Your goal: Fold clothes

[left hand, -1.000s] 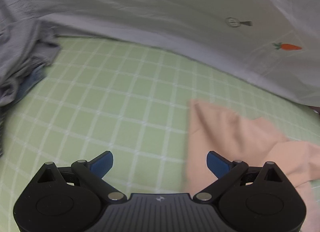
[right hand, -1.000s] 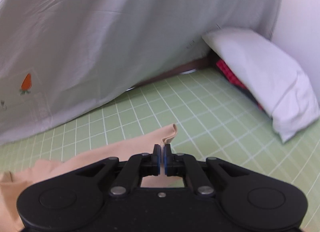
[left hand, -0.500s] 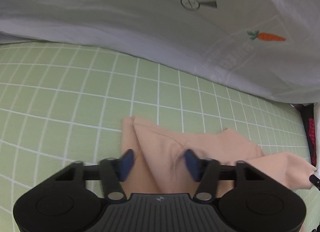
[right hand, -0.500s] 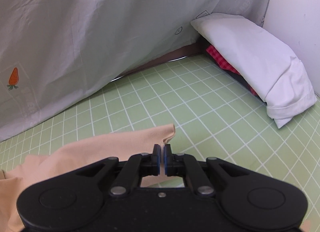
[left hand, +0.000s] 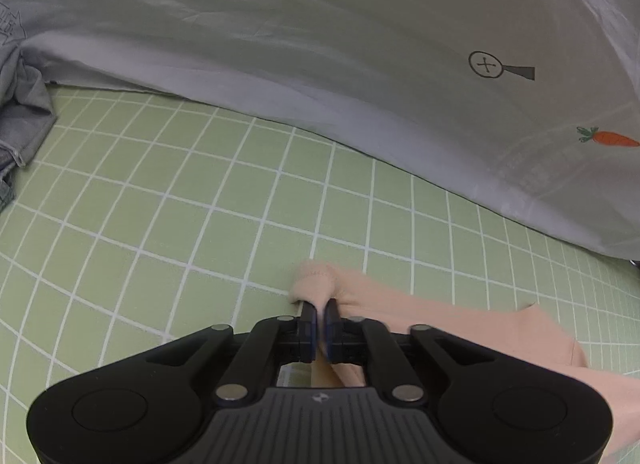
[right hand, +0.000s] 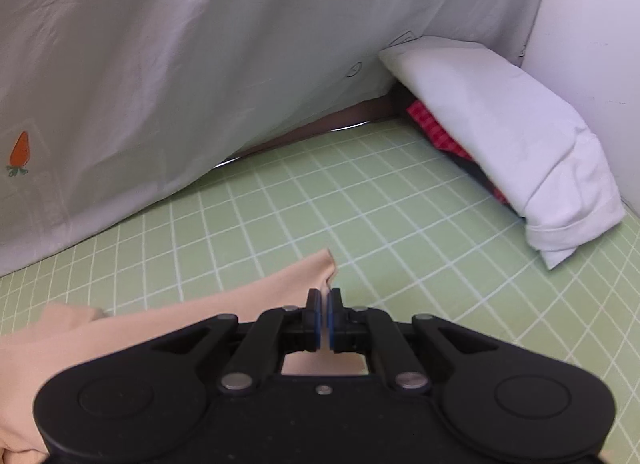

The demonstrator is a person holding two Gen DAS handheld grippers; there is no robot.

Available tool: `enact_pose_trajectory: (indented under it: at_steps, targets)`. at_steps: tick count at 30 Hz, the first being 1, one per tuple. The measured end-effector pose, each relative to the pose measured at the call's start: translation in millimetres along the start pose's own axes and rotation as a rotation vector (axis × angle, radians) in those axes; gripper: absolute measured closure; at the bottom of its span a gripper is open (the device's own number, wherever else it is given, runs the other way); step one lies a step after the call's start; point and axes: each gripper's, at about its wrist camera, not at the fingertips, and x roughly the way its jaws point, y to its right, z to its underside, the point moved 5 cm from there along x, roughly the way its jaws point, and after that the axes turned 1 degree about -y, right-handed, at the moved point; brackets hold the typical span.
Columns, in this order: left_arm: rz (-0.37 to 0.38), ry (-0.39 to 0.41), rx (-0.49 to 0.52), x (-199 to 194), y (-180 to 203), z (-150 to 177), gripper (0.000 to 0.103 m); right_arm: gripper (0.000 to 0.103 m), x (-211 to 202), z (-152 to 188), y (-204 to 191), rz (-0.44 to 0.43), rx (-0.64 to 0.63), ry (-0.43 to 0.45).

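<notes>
A peach garment [left hand: 440, 320] lies on the green checked sheet [left hand: 160, 203]. In the left wrist view my left gripper [left hand: 320, 310] has a bunched corner of it between its blue pads; the jaws are closing and the pads press on the cloth. The rest of the garment trails away to the right. In the right wrist view my right gripper [right hand: 325, 298] is shut on another edge of the peach garment [right hand: 260, 304], whose pointed corner sticks up just beyond the fingertips. From there the cloth spreads to the lower left.
A white sheet with carrot prints [left hand: 320, 63] hangs across the back of both views. Crumpled grey clothes [left hand: 20, 119] lie at the far left. A white pillow [right hand: 500, 131] rests on a red checked cloth [right hand: 436, 131] at the right, by a wall.
My left gripper moved right over the garment's corner and its wide jaws came together on the cloth, bunching it. The right gripper stayed shut on its edge, nearly still.
</notes>
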Motion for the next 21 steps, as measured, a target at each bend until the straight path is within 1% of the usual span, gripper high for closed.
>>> enact_pose_trajectory:
  at_steps: [1, 2, 3, 4, 7, 8, 11, 15, 18, 21]
  targets:
    - [-0.012, 0.001, 0.013, -3, 1, -1, 0.076, 0.099, -1, 0, -2, -0.002, 0.002, 0.001]
    - [-0.026, 0.008, 0.021, -7, 1, -1, 0.05, 0.099, -2, 0, -4, -0.009, 0.003, 0.002]
    - [-0.039, 0.021, 0.027, -12, -1, -1, 0.031, 0.099, -3, 1, -6, -0.015, 0.003, 0.003]
    - [-0.046, 0.035, 0.031, -17, -2, -2, 0.028, 0.099, -5, 1, -8, -0.022, -0.004, 0.004]
    - [-0.065, 0.043, 0.023, -36, -11, 1, 0.026, 0.099, -18, 3, -15, -0.047, -0.036, 0.021]
    - [-0.072, 0.045, 0.016, -44, -15, 4, 0.024, 0.099, -25, 4, -17, -0.062, -0.043, 0.03]
    - [-0.098, 0.06, -0.015, -78, -33, 22, 0.022, 0.099, -49, 10, -30, -0.133, -0.075, 0.055]
    - [-0.099, 0.08, -0.032, -131, -59, 65, 0.018, 0.099, -88, 33, -51, -0.202, -0.169, 0.082]
    - [-0.104, 0.061, -0.033, -157, -73, 105, 0.018, 0.099, -116, 63, -68, -0.262, -0.239, 0.077]
    - [-0.104, 0.033, -0.039, -176, -81, 148, 0.018, 0.099, -144, 99, -86, -0.333, -0.306, 0.057]
